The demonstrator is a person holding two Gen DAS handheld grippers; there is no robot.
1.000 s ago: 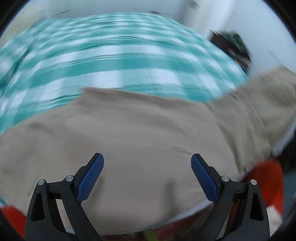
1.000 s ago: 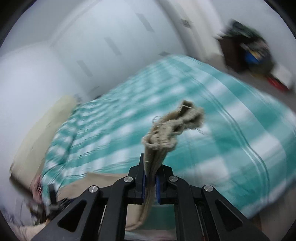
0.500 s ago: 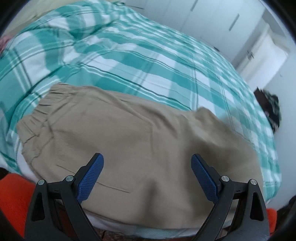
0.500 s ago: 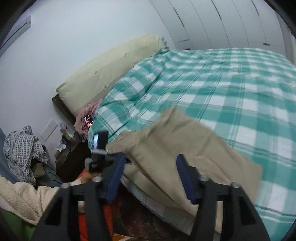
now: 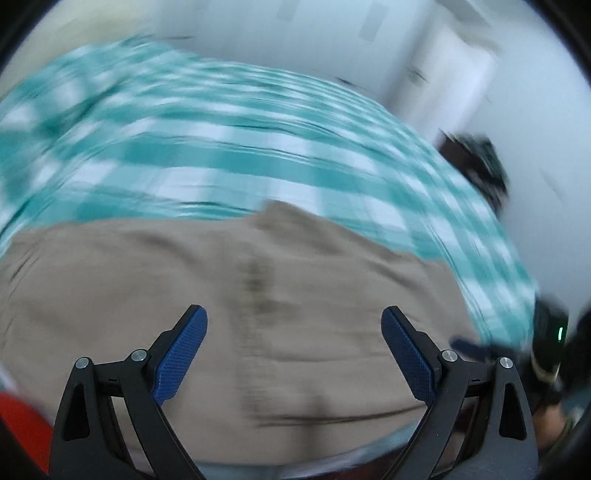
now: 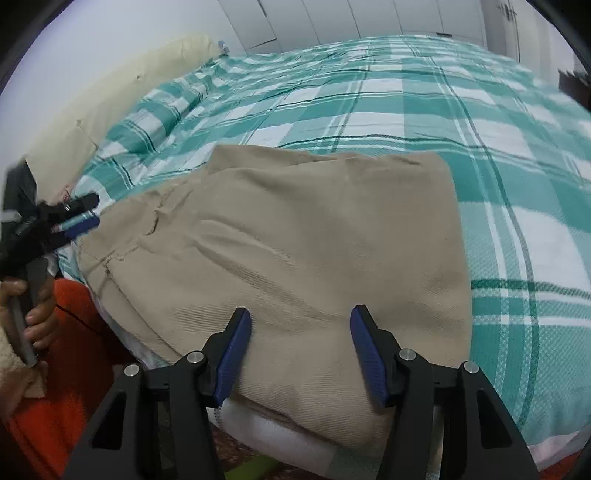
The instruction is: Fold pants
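Observation:
Tan pants lie folded in a flat stack at the near edge of a bed with a teal and white checked cover. My right gripper is open and empty, just above the near end of the pants. In the blurred left wrist view the pants fill the lower half, and my left gripper is open and empty over them. The left gripper also shows in the right wrist view at the pants' left end. The right gripper shows in the left wrist view at the far right.
A cream headboard cushion runs along the bed's left side. White wardrobe doors stand behind the bed. An orange cloth lies below the bed edge. A dark heap sits beyond the bed's right side.
My right gripper let go of the pant end it held and opened; that end now lies folded over the rest. Both grippers swung across the pants; the left view is blurred.

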